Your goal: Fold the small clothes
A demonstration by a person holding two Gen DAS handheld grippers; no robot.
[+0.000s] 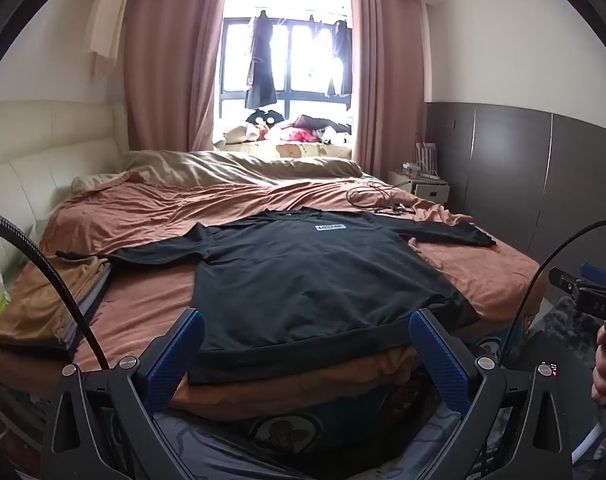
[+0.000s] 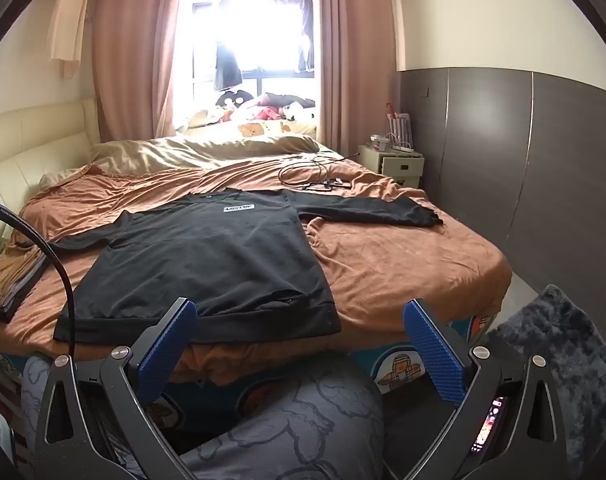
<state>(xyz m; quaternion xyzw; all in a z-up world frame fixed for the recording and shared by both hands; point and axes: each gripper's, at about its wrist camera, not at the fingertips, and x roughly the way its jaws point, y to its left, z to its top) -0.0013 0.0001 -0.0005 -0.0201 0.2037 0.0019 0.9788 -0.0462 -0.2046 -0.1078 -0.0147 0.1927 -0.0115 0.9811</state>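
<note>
A black long-sleeved shirt lies flat, front up, on the brown bedspread, both sleeves spread out and a small white label on the chest. Its hem hangs at the bed's near edge. My left gripper is open just short of that hem, nothing between its blue pads. In the right wrist view the same shirt lies left of centre. My right gripper is open before the hem's right corner and holds nothing. The right gripper, held by a hand, also shows at the left view's right edge.
A stack of folded clothes sits at the bed's near left. Black cables lie on the bedspread beyond the right sleeve. A cream nightstand and dark wall panels stand to the right; a grey fluffy rug covers the floor. A person's patterned trouser leg fills the foreground.
</note>
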